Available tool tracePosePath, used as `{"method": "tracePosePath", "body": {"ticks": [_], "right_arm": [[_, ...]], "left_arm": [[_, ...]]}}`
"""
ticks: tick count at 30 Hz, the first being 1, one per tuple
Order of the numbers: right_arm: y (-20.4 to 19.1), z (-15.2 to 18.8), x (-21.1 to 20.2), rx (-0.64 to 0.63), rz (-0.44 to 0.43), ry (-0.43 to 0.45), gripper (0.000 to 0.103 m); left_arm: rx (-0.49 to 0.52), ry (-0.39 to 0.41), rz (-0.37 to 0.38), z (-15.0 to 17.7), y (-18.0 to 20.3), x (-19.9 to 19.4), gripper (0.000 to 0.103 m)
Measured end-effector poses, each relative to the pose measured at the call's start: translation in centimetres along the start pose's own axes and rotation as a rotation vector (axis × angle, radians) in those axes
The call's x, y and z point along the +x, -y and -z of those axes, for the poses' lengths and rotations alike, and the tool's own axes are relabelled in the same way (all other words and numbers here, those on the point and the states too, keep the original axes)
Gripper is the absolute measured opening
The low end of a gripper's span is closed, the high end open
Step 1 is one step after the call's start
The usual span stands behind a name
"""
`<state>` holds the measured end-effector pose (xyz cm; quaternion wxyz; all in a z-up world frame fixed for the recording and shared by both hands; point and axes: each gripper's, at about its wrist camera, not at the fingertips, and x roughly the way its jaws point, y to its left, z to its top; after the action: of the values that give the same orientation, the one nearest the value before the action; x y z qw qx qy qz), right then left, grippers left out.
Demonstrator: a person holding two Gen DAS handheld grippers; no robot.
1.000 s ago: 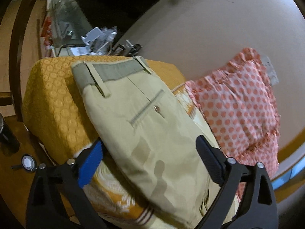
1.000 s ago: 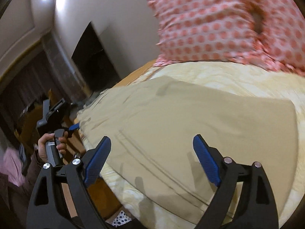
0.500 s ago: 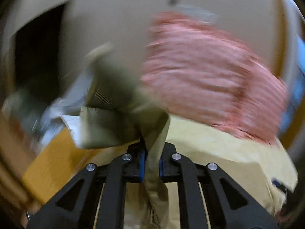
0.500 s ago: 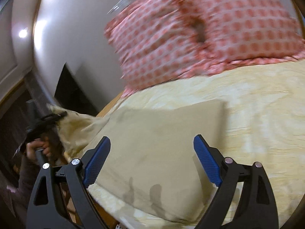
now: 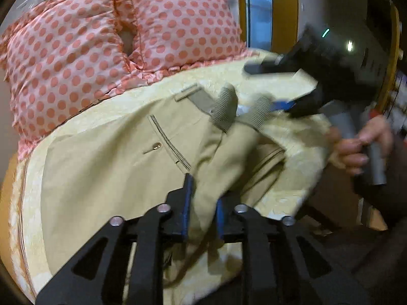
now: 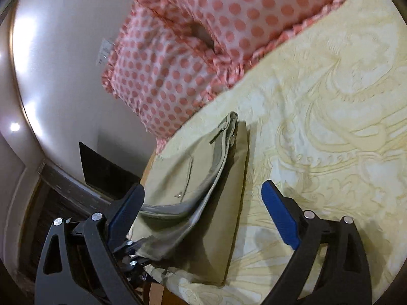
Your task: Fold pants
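Observation:
The beige pants [image 5: 106,167] lie on the pale yellow bedspread [image 5: 300,162], folded, with the back pocket and its button facing up. My left gripper [image 5: 202,203] is shut on a bunched fold of the pants near the waistband [image 5: 223,109]. In the right wrist view the pants [image 6: 203,178] lie at the bed's left edge, with the upper layer lifted. My right gripper [image 6: 203,203] is open and hovers over them, holding nothing. It also shows in the left wrist view [image 5: 282,86], just beyond the waistband.
Two pink polka-dot pillows [image 5: 101,40] lie at the head of the bed, also in the right wrist view [image 6: 193,45]. A wall [image 6: 63,50] and a dark opening [image 6: 101,167] lie left of the bed. The patterned bedspread [image 6: 330,101] stretches to the right.
My left gripper has closed on the waist end of the pants and carried it over onto the legs. My right gripper has swung toward the waistband and stayed open.

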<state>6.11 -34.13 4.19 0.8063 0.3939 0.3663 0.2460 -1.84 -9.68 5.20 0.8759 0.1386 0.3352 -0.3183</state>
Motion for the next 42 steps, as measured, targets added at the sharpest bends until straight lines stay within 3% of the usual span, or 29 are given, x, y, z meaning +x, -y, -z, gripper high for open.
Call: {"method": "tracePosePath", "body": {"ticks": [2,4,5,7,9,11,13,15,18,20,21,22,23,25,26,32,36,38,39,40,42], "right_arm": [[-0.2,-0.5,1.1,-0.005,-0.004,-0.037,0.094],[-0.4,-0.8,1.9,-0.019,0.000,-0.066,0.091],[-0.5,-1.0,2.7,-0.038,0.031,-0.084,0.085],[-0.8,-1.4,3.8,-0.074,0.094,-0.107,0.078],[-1.1,-1.6,4.6,-0.097,0.134,-0.127,0.076],[-1.2,-1.8,5.5,-0.119,0.163,-0.149,0.073],[-1.3,-1.8,6.2,-0.143,0.170,-0.159,0.073],[-1.2,-2.0,6.4,-0.145,0.169,-0.160,0.068],[-0.7,-2.2,6.8,-0.138,0.158,-0.180,0.055],[0.3,-2.2,7.5,-0.093,0.099,-0.240,0.024],[0.7,-2.2,7.5,-0.067,0.063,-0.244,0.019],[0.8,-2.2,7.5,-0.059,0.044,-0.251,0.019],[1.1,-2.4,7.4,-0.035,0.014,-0.262,0.017],[1.6,-2.8,7.3,0.026,-0.056,-0.269,0.014],[1.5,-3.3,7.2,0.041,-0.085,-0.268,0.013],[-0.6,-7.9,7.7,-0.043,-0.093,-0.181,0.011],[0.2,-12.3,7.6,-0.053,-0.032,-0.048,0.010],[1.4,-13.7,7.9,-0.041,0.039,0.002,0.010],[1.9,-13.8,8.3,-0.044,0.075,-0.003,0.011],[2.6,-13.8,9.2,-0.053,0.166,-0.041,0.012],[3.1,-13.4,9.6,-0.075,0.311,-0.093,0.025]], "left_arm": [[-0.102,0.060,0.089,-0.3,-1.9,-2.5,0.049],[-0.240,0.146,0.118,-0.8,-5.2,-4.9,0.068],[-0.330,0.185,0.121,-0.7,-7.8,-5.8,0.069],[-0.494,0.191,0.047,0.1,-13.4,-6.0,0.068],[-0.601,0.125,-0.023,1.0,-17.4,-4.5,0.064],[-0.690,0.063,-0.027,1.8,-20.5,-2.6,0.057],[-0.735,0.018,0.005,2.1,-22.3,-0.9,0.057],[-0.736,-0.029,0.035,2.2,-22.8,0.9,0.057],[-0.718,-0.074,0.064,1.9,-22.9,2.7,0.068],[-0.721,-0.070,0.089,2.1,-22.7,2.7,0.070],[-0.720,-0.073,0.101,2.1,-22.8,2.9,0.069],[-0.718,-0.077,0.107,2.1,-23.0,2.8,0.058],[-0.716,-0.086,0.116,2.3,-23.1,2.7,0.037],[-0.732,-0.083,0.161,2.4,-23.3,2.8,0.011],[-0.740,-0.074,0.183,2.3,-23.3,2.7,0.009],[-0.615,-0.026,0.114,-2.6,-22.9,3.3,0.006],[-0.569,0.007,0.022,-6.9,-25.0,6.6,0.006],[-0.568,0.019,-0.019,-8.2,-26.1,9.1,0.007],[-0.569,0.000,-0.041,-8.5,-26.4,10.3,0.008],[-0.564,-0.026,-0.065,-8.8,-26.5,11.2,0.013],[-0.549,-0.076,-0.122,-9.0,-26.2,12.0,0.025]]}}
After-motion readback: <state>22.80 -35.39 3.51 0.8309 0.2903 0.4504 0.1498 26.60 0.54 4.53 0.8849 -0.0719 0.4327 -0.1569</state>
